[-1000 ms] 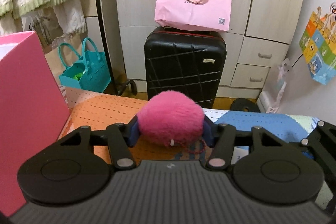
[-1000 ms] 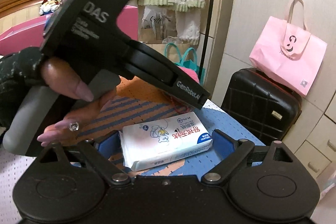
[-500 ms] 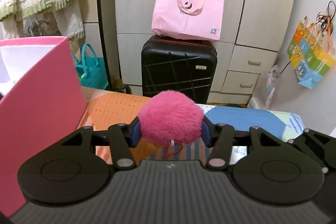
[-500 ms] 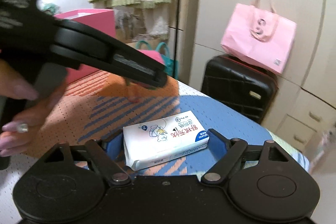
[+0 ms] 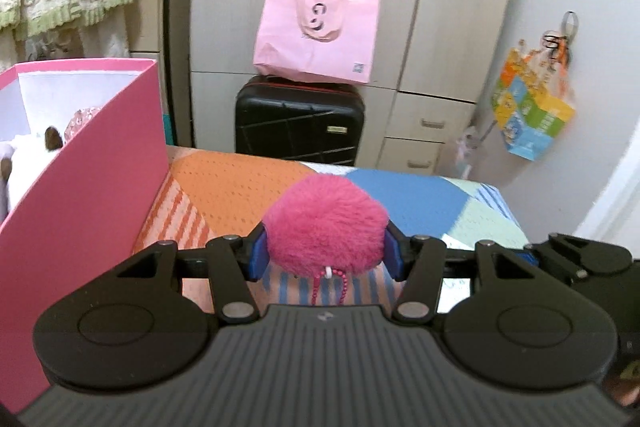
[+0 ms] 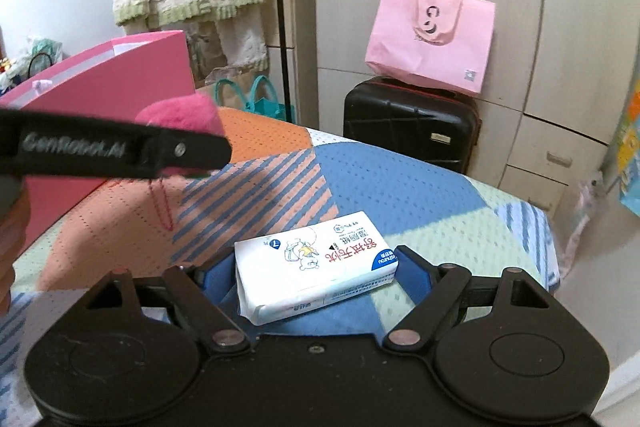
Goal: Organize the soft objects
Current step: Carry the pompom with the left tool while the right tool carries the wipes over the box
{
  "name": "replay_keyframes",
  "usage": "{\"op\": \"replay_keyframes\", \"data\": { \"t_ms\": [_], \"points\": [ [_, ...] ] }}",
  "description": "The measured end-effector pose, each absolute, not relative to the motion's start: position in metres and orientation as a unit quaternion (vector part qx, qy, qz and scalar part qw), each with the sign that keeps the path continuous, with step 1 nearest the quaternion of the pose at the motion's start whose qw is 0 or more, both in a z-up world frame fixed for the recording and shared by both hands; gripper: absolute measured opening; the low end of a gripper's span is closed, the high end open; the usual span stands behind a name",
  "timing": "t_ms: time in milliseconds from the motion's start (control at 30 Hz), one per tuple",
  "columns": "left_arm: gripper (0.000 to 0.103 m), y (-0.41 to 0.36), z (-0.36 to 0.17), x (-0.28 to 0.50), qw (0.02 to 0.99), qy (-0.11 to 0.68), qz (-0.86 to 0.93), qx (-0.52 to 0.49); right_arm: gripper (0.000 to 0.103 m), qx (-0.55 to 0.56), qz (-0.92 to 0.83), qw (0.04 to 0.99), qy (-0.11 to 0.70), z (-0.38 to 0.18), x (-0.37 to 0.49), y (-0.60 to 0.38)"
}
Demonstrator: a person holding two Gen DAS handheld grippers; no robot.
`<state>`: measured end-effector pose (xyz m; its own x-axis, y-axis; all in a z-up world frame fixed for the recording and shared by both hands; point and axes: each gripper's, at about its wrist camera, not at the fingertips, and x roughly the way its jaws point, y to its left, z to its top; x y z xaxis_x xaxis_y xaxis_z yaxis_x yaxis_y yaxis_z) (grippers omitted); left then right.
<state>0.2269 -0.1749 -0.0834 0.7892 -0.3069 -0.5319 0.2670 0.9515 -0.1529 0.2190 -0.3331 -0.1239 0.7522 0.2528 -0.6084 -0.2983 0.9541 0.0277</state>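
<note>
Bright even indoor light, soft shadows, fisheye bending at edges (corners dark), slight motion blur

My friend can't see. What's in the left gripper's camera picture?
The left gripper squeezes a fluffy pink pompom above a colourful patchwork cloth. An open pink box stands to its left.

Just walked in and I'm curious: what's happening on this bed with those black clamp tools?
A person is tidying soft things with two handheld grippers. The left gripper is clamped on a pink pompom, next to the open pink box. The right gripper straddles a white tissue pack on the patchwork bedspread.
</note>
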Motion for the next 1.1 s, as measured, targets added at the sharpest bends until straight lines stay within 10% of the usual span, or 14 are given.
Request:
{"op": "replay_keyframes", "data": {
  "t_ms": [1100],
  "points": [
    [0.053, -0.053, -0.047, 0.07, 0.922, 0.256, -0.29, 0.026, 0.086, 0.098, 0.071, 0.947, 0.299, -0.106, 0.056, -0.294]
  ]
}}
